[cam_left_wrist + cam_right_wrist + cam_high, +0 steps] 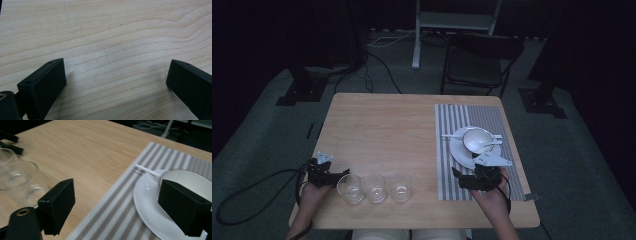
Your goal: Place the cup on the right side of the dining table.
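The bench [387, 130] is made of pale wood with wavy grain lines, and its corners are rounded.

The left tool [116, 80] is held low over bare wood. Its two black, blocky jaws are spread wide and nothing is between them. In the high view the left tool [324, 172] is at the near left edge of the bench, held by a hand [312, 192], and a black cable [257, 187] trails from it down to the floor.

Just to the right of the left tool stand three clear glass cups in a row: the first glass [350, 188], the middle glass [376, 187] and the last glass [401, 187]. They are round, see-through and standing up. The first one is very close to the tool, but I cannot tell if they touch.

The right tool [116, 205] also has its jaws spread wide and holds nothing. Under and ahead of it lies a mat [117, 210] with thin grey and white stripes, shaped like a long rectangle. On the mat is one smooth white round plate [147, 207], just ahead of the right jaw. One white bowl [190, 178] sits on the plate, and a thin white spoon [147, 170] lies there too. In the high view the right tool [479, 177] is just on the near side of the plate [459, 150].

No writing can be read on anything.
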Tool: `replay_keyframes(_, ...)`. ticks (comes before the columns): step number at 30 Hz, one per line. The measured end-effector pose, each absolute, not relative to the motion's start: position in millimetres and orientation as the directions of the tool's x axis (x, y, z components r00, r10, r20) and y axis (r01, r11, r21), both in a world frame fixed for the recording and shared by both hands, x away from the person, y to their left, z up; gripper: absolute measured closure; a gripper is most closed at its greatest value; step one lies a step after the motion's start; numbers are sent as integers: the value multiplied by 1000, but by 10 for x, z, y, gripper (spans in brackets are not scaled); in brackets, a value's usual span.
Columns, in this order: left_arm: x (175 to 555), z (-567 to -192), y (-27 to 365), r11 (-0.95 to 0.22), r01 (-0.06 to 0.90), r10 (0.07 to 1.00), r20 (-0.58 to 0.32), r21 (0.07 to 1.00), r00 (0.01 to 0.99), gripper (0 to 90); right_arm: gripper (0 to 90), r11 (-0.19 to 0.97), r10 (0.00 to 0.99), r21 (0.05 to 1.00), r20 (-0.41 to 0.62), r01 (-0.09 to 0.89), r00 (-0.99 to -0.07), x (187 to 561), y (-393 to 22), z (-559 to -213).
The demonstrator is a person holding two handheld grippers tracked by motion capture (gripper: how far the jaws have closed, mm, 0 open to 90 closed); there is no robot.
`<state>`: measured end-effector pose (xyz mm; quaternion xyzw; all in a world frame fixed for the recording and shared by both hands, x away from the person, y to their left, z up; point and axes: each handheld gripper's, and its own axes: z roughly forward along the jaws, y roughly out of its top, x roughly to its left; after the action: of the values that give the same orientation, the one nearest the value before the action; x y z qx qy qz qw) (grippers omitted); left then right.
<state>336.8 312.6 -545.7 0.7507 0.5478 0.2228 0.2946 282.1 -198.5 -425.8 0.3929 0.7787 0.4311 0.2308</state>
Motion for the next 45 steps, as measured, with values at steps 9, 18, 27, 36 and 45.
replay_keyframes(9, 3368, -5456, 3127, -228, 691, 953, 12, 686, 302, 31, 137, 341, 755, 859, -8, 383, -655, 2834, -1698, -4218)
replay_keyframes(18, 3368, -5456, 3127, -228, 691, 953, 12, 686, 302, 31, 137, 380, 689, 851, 2, 363, -725, 2847, -1376, -4253)
replay_keyframes(27, 3368, -5457, 3128, -229, 691, 953, 12, 686, 303, 31, 136, 408, 608, 836, 52, 368, -792, 2853, -1072, -4372)
replay_keyframes(36, 3368, -5457, 3128, -229, 691, 953, 12, 686, 304, 31, 136, 444, 541, 814, 90, 375, -836, 2833, -832, -4520)
replay_keyframes(45, 3368, -5457, 3128, -229, 690, 952, 11, 687, 305, 31, 129, 492, 521, 778, 97, 391, -848, 2867, -653, -4711)
